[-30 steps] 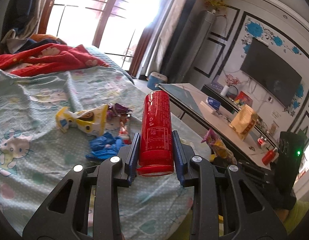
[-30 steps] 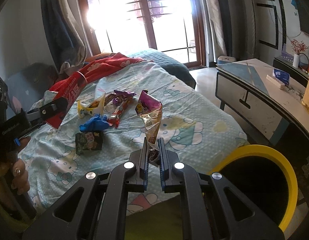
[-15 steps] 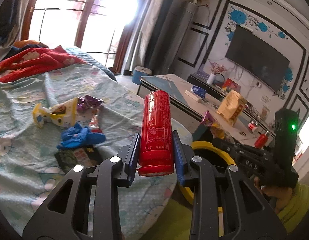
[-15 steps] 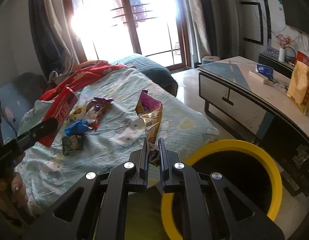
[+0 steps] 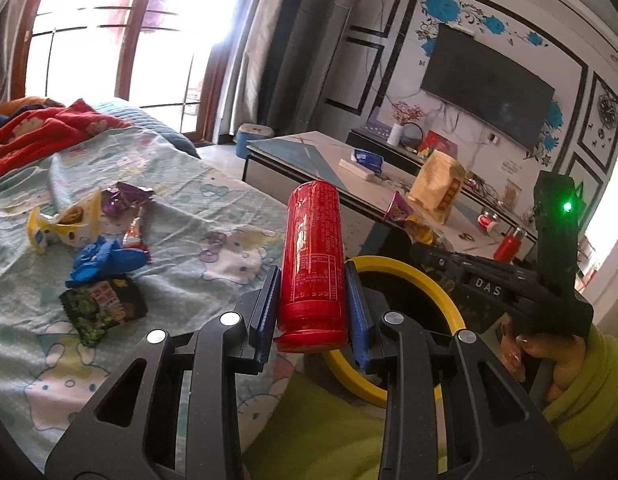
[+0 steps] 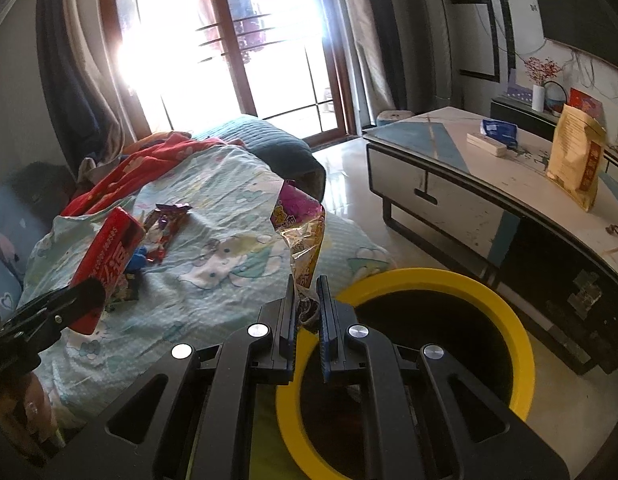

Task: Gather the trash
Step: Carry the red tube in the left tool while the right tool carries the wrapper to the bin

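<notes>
The left gripper (image 5: 311, 300) is closed on a red can (image 5: 313, 260), held upright between partly spread jaws at the bed's (image 5: 213, 216) edge. The right gripper (image 6: 307, 312) is nearly closed, pinching a purple snack wrapper (image 6: 301, 232) above the rim of a yellow bin (image 6: 521, 344). More wrappers (image 5: 97, 236) are seen lying on the bed's middle.

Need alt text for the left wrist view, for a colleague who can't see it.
The left gripper clamps an upright red can beside a yellow-rimmed bin. Wrappers lie on the bed's cartoon sheet at left; the right gripper holds a snack wrapper at right.
</notes>
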Available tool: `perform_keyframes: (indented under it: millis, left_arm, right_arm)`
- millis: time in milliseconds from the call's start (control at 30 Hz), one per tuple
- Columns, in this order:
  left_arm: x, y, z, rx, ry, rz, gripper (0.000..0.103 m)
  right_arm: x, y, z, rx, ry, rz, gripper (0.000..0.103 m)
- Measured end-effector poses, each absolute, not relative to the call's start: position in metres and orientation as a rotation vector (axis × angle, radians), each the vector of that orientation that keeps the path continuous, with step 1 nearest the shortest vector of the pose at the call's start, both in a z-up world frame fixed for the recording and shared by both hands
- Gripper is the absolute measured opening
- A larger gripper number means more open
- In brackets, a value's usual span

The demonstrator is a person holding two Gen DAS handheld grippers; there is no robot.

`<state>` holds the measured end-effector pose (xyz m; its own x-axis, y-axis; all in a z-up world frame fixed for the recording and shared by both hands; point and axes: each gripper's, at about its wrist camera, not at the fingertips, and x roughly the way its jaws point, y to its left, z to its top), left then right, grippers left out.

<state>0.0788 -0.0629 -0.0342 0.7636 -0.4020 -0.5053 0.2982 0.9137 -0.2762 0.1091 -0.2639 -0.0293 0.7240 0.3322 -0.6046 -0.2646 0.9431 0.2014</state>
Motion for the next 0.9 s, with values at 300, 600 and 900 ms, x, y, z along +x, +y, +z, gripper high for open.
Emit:
perform_keyframes:
  millis: [300, 600, 900]
  left_arm:
    - [0.077, -0.088, -0.041, -0.142, 0.605, -0.428, 0.024]
    - [0.081, -0.114, -0.048, -0.099, 0.622, -0.484, 0.024]
    - [0.085, -0.15, -0.067, -0.026, 0.669, -0.553, 0.024]
  right_arm:
    - [0.105, -0.286, -0.034, 0.124, 0.694, 0.283, 0.009]
    - [0.106, -0.311, -0.041, 0.167, 0.705, 0.228, 0.009]
    - [0.11, -0.34, -0.052, 0.222, 0.738, 0.168, 0.009]
